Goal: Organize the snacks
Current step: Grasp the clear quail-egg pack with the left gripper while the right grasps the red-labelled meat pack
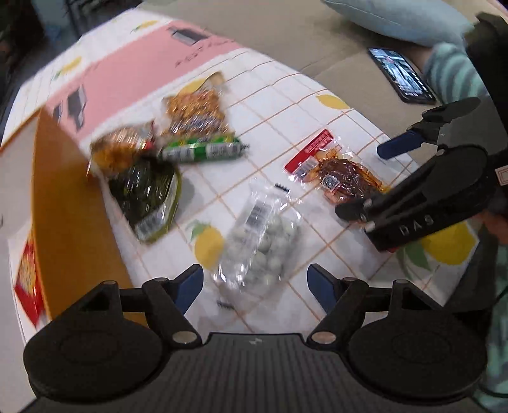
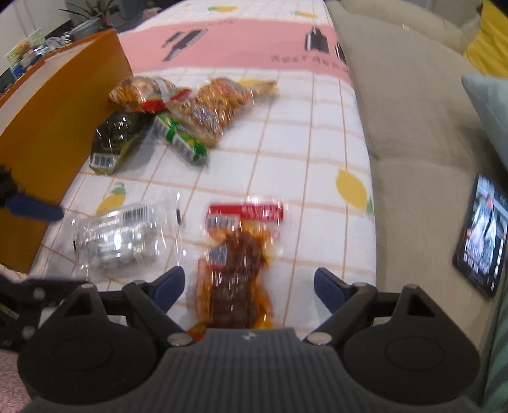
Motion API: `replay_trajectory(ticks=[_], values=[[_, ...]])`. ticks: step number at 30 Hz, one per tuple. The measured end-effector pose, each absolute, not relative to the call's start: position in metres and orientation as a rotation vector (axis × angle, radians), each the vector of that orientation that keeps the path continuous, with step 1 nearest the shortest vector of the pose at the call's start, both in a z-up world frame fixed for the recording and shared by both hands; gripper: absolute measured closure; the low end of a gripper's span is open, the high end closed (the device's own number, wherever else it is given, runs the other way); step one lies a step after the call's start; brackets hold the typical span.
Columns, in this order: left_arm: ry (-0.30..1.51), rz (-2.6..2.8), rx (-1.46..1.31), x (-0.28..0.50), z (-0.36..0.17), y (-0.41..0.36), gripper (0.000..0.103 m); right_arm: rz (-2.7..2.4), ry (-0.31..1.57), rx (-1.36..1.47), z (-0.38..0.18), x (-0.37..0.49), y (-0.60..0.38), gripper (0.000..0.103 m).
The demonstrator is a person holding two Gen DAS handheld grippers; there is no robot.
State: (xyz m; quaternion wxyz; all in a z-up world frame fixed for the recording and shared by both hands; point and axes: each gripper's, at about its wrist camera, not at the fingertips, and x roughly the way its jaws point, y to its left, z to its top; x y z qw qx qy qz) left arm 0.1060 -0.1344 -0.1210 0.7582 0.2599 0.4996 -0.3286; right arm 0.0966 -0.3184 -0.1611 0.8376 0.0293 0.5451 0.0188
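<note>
tablecloth (image 2: 285, 152) | six snack packets | one orange box (image 2: 57, 120)

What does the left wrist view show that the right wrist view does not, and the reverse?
Only the left wrist view shows the red snack packet inside the orange box, and the right hand-held gripper from outside. Only the right wrist view shows potted plants and a yellow cushion. Both show the clear bag of pale candies, the brown snack with red header and the black phone.
</note>
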Motion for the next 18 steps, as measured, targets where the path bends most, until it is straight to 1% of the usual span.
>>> replay_trajectory(ticks=[5, 11, 13, 14, 16, 18], values=[[1.068, -0.770, 0.638, 0.113, -0.137, -0.146, 0.014, 0.040, 1.183, 0.031, -0.166, 0.096, -0.313, 0.022], [1.040, -0.790, 0.678, 0.115, -0.148, -0.152, 0.013, 0.063, 1.181, -0.032, -0.171, 0.097, -0.303, 0.022], [1.032, -0.794, 0.682, 0.116, -0.149, -0.153, 0.007, 0.067, 1.172, -0.039, -0.170, 0.097, -0.302, 0.024], [1.034, -0.793, 0.676, 0.117, -0.150, -0.153, 0.006, 0.067, 1.170, -0.035, -0.170, 0.097, -0.303, 0.024], [1.060, -0.798, 0.639, 0.121, -0.151, -0.152, 0.005, 0.069, 1.166, -0.034, -0.170, 0.098, -0.304, 0.027], [1.098, -0.791, 0.583, 0.126, -0.153, -0.149, 0.005, 0.076, 1.157, -0.043, -0.169, 0.098, -0.303, 0.034]])
